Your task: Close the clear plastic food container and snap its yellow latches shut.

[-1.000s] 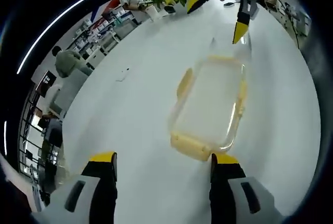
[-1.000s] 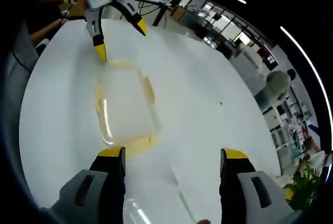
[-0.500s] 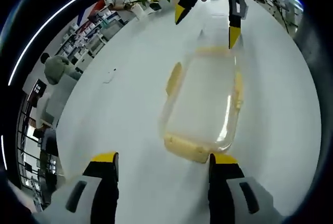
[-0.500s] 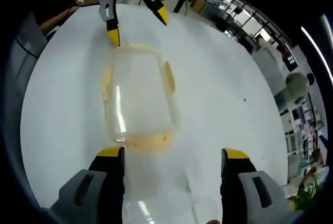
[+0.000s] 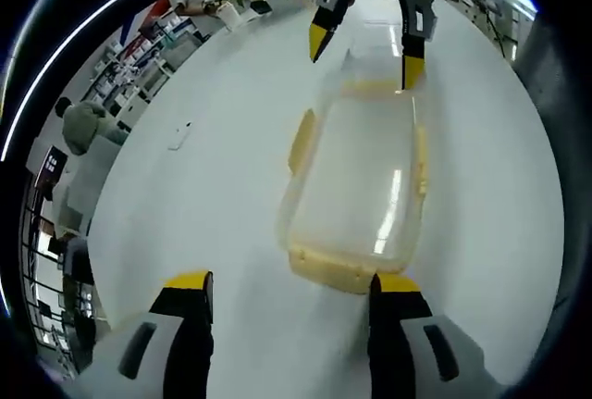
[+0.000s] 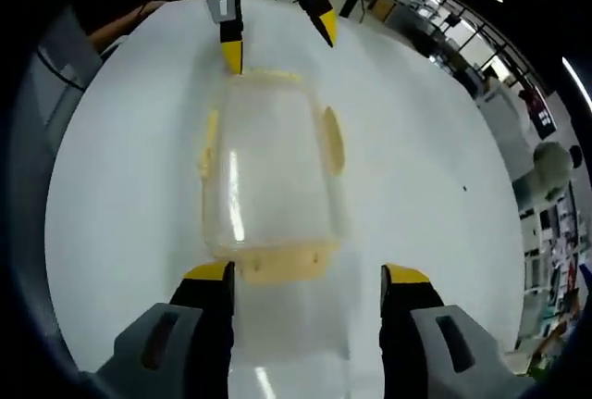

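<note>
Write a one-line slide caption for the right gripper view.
Open right gripper and open left gripper flank the clear container on the white table.

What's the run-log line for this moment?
container: on white table | left gripper: open, at near end latch | right gripper: open, opposite end

The clear container [image 5: 361, 186] lies flat on the white surface [image 5: 213, 195]. Its yellow latches [image 6: 277, 264] stick outward along each side.

Two close, downward views from opposite ends of one shared container [image 5: 356, 186] on the table [image 5: 203, 205]
</note>
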Tool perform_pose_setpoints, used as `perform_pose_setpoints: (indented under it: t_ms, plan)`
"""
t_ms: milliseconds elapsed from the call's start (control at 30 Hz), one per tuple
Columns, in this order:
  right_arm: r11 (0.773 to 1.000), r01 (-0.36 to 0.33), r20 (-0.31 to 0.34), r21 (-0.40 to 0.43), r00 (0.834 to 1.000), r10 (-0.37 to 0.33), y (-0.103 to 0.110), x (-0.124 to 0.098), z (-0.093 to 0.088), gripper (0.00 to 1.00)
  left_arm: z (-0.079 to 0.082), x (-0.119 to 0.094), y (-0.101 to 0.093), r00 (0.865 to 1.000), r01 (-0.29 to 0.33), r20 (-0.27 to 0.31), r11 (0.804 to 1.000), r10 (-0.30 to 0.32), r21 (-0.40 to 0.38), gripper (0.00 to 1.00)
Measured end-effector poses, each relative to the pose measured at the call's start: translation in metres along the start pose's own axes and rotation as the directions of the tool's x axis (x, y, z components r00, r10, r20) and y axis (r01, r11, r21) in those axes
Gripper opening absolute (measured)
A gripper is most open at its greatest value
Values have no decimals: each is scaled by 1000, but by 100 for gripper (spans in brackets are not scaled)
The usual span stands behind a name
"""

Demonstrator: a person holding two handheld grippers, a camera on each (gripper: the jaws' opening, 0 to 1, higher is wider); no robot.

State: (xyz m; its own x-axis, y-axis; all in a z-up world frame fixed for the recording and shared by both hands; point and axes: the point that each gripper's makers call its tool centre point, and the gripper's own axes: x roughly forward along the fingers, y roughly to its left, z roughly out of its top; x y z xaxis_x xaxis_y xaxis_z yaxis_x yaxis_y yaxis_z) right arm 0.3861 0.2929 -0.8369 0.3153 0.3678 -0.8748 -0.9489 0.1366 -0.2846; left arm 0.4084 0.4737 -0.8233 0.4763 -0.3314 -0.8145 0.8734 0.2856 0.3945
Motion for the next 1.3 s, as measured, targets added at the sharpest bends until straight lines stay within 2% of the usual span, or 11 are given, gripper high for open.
perform_pose_setpoints:
  t_ms: [100,167,233,333,467,600,767,1033,1300]
  plan:
    - [999,-46,-8,5,999,46,3,2,0,54,-1,3,-9,996,84,-17,996,-84,3,56]
    - [998,-60,-11,3,998,60,4,2,0,53,0,4,-8,996,90,-29,996,-90,1,54]
    - [998,-67,-14,5,998,67,4,3,0,53,1,5,-6,995,92,-29,996,-92,15,57]
    - [995,-95,-17,-1,995,95,5,4,0,52,-1,7,-7,991,127,-38,992,-127,0,57]
    - [987,-161,-20,-9,987,161,15,5,1,42,-3,10,-5,986,159,-50,987,-160,-16,58]
    - [987,-160,-24,-8,987,160,13,5,1,42,-5,11,-7,980,191,-53,981,-193,-45,58]
    - [979,-204,-28,-22,979,203,16,6,1,40,-5,12,-10,974,218,-57,975,-221,-48,57]
    - [974,-223,-76,-48,973,219,18,8,3,40,-3,14,-11,963,257,-75,966,-258,-22,59]
    - [966,-258,-88,-23,963,255,19,8,0,37,-1,16,-15,950,304,-85,953,-302,9,57]
